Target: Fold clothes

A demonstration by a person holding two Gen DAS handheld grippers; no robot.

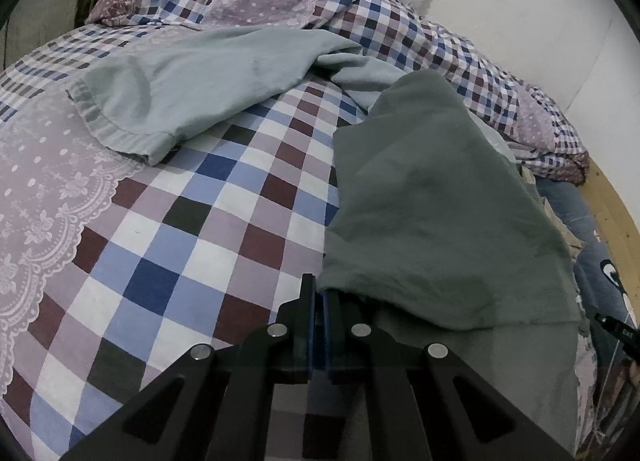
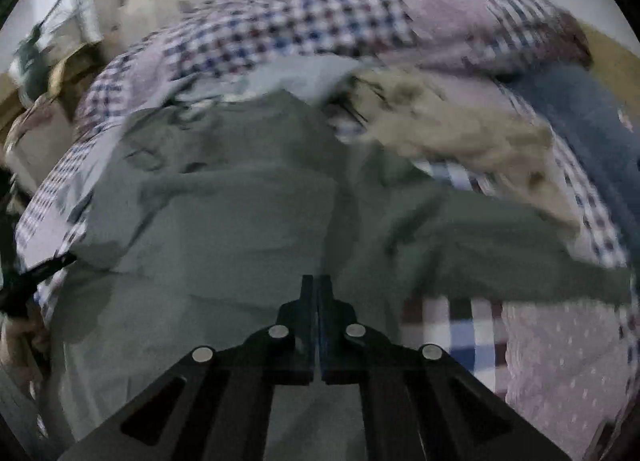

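Note:
A grey-green garment (image 1: 432, 201) lies on the checked bed cover (image 1: 192, 229), folded over on itself at the right of the left wrist view. My left gripper (image 1: 319, 293) is shut on the garment's near corner. A pale blue sleeve part (image 1: 192, 77) stretches left behind it. In the blurred right wrist view the same garment (image 2: 240, 197) spreads across the middle. My right gripper (image 2: 318, 289) is shut over it; whether cloth sits between the fingers does not show.
A rumpled checked quilt (image 1: 400, 25) is heaped at the back. A tan garment (image 2: 460, 133) and blue jeans (image 2: 580, 117) lie right of the grey-green one. The wooden bed edge (image 1: 612, 213) and a white wall (image 1: 520, 21) are at the right.

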